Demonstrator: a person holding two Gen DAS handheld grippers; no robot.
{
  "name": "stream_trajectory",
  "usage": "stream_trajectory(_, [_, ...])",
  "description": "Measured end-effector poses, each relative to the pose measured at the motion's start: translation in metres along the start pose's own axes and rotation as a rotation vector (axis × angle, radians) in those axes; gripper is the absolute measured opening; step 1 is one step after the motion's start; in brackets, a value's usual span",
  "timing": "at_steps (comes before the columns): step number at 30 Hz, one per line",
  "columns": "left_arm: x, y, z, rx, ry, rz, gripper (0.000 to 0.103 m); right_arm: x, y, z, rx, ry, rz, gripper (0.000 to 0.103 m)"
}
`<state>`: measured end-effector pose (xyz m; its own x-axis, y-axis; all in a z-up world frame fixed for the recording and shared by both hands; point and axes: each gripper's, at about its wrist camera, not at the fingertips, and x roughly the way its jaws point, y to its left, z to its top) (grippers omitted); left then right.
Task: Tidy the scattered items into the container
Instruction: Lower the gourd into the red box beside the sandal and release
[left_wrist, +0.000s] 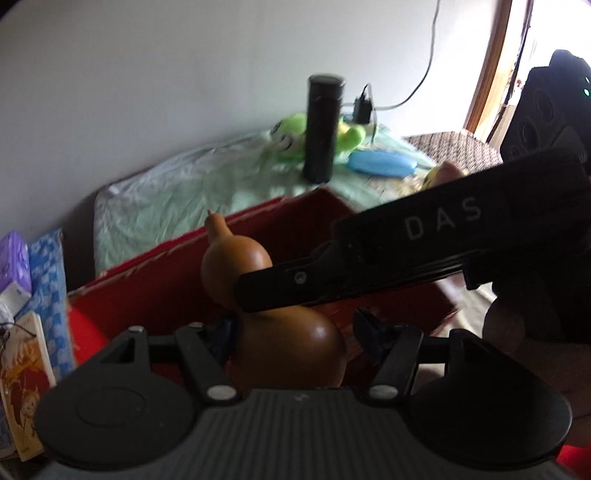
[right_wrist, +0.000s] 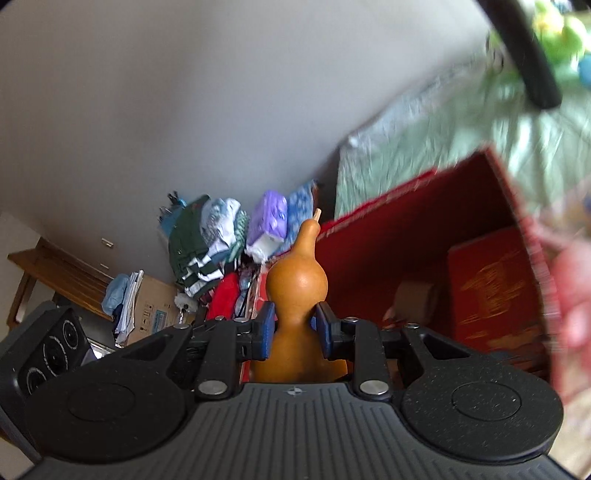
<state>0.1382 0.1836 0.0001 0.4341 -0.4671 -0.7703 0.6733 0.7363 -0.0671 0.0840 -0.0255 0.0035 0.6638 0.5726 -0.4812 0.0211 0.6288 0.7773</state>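
Observation:
A brown bottle gourd (left_wrist: 236, 266) (right_wrist: 297, 280) is held stem-up by both grippers. My left gripper (left_wrist: 295, 328) is shut on its lower bulb, its blue pads against either side. My right gripper (right_wrist: 295, 328) pinches the narrow waist with its blue pads; in the left wrist view it reaches in from the right as a black bar (left_wrist: 258, 291). Behind the gourd stands the open red box (left_wrist: 166, 288) (right_wrist: 388, 236). A brown tape roll (right_wrist: 413, 299) and a flat red item with gold print (right_wrist: 491, 291) lie inside the box.
On the pale green sheet (left_wrist: 166, 199) beyond the box are a black flask (left_wrist: 321, 129), a green plush toy (left_wrist: 290, 138), a blue case (left_wrist: 382, 164) and a charger (left_wrist: 364, 105). Books (left_wrist: 26, 369), a purple pack (right_wrist: 267, 218) and folded clothes (right_wrist: 207, 243) lie left of the box.

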Motion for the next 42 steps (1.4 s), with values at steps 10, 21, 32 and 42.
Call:
stream_trajectory(10, [0.063, 0.055, -0.011, 0.037, 0.296, 0.012, 0.066, 0.084, -0.024, -0.004, 0.279, 0.162, -0.055, 0.026])
stream_trajectory(21, [0.109, 0.074, -0.012, 0.021, 0.463, -0.032, 0.085, 0.105, -0.037, -0.012, 0.32, 0.293, -0.226, 0.012])
stream_trajectory(32, [0.13, 0.071, -0.008, -0.039, 0.539, -0.142, 0.093, 0.061, -0.053, 0.011, 0.243, 0.169, -0.276, 0.021])
stream_trajectory(42, [0.146, 0.054, 0.0, -0.029, 0.605, -0.2, 0.094, 0.012, -0.068, 0.021, 0.128, 0.036, -0.204, 0.021])
